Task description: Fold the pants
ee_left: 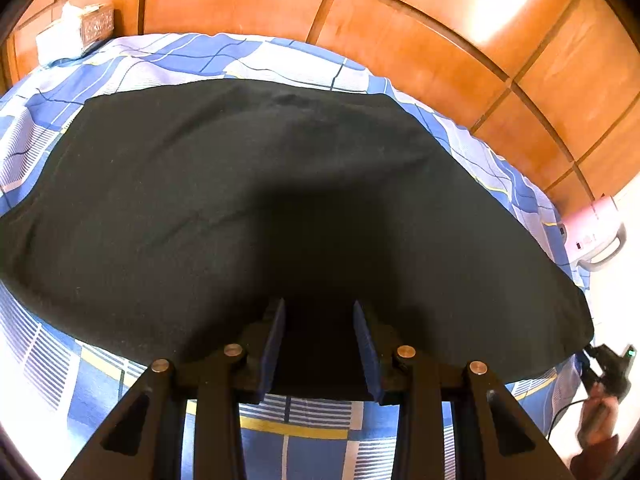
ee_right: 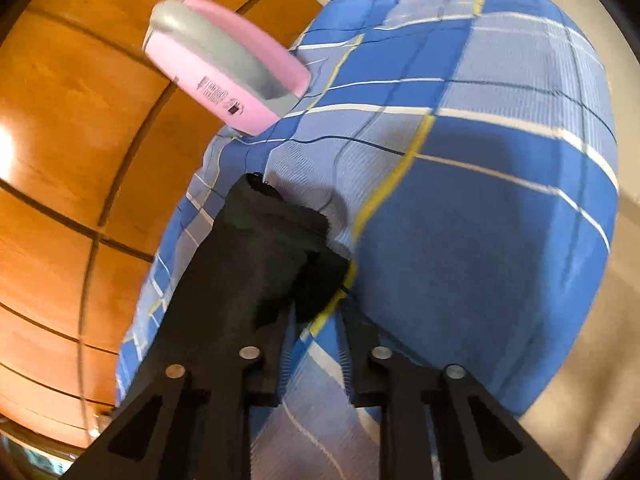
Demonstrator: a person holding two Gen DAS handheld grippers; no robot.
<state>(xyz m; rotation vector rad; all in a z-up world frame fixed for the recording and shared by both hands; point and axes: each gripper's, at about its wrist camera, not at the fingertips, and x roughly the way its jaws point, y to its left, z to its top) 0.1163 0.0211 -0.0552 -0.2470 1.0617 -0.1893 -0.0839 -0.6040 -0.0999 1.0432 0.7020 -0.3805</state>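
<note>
One pair of black pants (ee_left: 256, 184) lies spread flat on a blue checked bedsheet (ee_left: 304, 60). The left gripper (ee_left: 320, 344) is spread over the near hem, while the right gripper (ee_right: 316, 320), also spread, has a bunched pant end draped across it. A clean fold likely needs both ends pinched and lifted evenly.
</note>
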